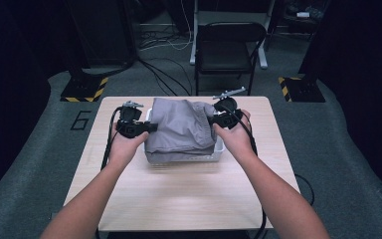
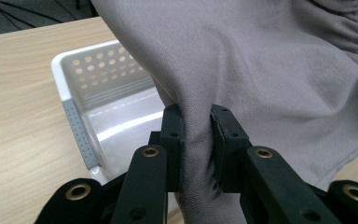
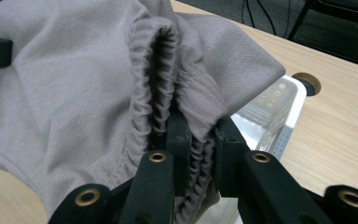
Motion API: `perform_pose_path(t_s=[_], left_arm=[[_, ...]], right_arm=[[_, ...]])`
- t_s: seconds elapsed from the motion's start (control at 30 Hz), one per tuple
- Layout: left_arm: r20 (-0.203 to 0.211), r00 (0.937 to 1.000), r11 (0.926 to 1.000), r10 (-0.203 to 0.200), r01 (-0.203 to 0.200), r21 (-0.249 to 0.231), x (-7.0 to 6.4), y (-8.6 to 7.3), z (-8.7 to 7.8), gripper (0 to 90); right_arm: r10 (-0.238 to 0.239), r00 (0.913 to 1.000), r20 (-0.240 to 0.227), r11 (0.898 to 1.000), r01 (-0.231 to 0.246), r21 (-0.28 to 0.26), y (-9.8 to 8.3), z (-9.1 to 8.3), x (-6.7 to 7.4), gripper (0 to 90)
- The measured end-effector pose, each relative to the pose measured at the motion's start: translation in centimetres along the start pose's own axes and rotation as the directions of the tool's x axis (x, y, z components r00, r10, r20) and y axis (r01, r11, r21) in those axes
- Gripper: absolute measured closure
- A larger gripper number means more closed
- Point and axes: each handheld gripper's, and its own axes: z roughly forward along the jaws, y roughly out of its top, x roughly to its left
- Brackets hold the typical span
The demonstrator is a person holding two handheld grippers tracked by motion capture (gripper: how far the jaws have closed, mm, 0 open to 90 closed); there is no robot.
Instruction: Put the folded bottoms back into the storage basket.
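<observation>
Grey cloth (image 1: 181, 127) stretched between left tongs (image 1: 151, 127) and right tongs (image 1: 213, 121).

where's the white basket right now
In the high view the white basket sits mid-table on the wooden table, under the grey garment held between both grippers.

A large dark numeral 6 (image 1: 82, 120) marked on the grey floor (image 1: 35, 164) left of the worktop (image 1: 179, 189), no other readable text, label or brand anywhere in the three views
</observation>
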Motion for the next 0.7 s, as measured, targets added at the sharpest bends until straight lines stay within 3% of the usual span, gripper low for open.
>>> perform_pose_path(t_s=[0.2, 0.23, 0.47, 0.67, 0.7], left_arm=[[-0.027, 0.9992, 0.9995, -0.030, 0.030, 0.004, 0.4, 0.5, 1.2, 76.4], [-0.029, 0.9992, 0.9995, -0.028, 0.028, 0.010, 0.4, 0.6, 1.3, 76.4], [-0.048, 0.9981, 0.9991, -0.039, 0.040, 0.017, 0.7, 1.1, 2.3, 76.4], [-0.058, 0.9981, 0.9996, -0.021, 0.022, 0.016, 1.1, 2.0, 2.5, 76.3], [-0.059, 0.9976, 0.9993, -0.037, 0.037, 0.009, 1.0, 2.1, 2.6, 76.4]], right_arm=[[-0.013, 0.9997, 0.018, 1.000, 0.013, 0.018, 0.3, 1.1, -0.6, 79.1], [0.019, 0.9995, 0.026, 1.000, -0.019, 0.016, 0.4, 1.4, -0.6, 79.1], [0.023, 0.9988, 0.044, 0.998, -0.026, 0.059, 1.7, 2.0, -1.3, 79.1], [0.044, 0.9973, 0.059, 0.995, -0.050, 0.091, 2.9, 2.5, -1.5, 79.1], [0.048, 0.9963, 0.071, 0.994, -0.054, 0.094, 3.1, 2.7, -1.5, 79.1]])
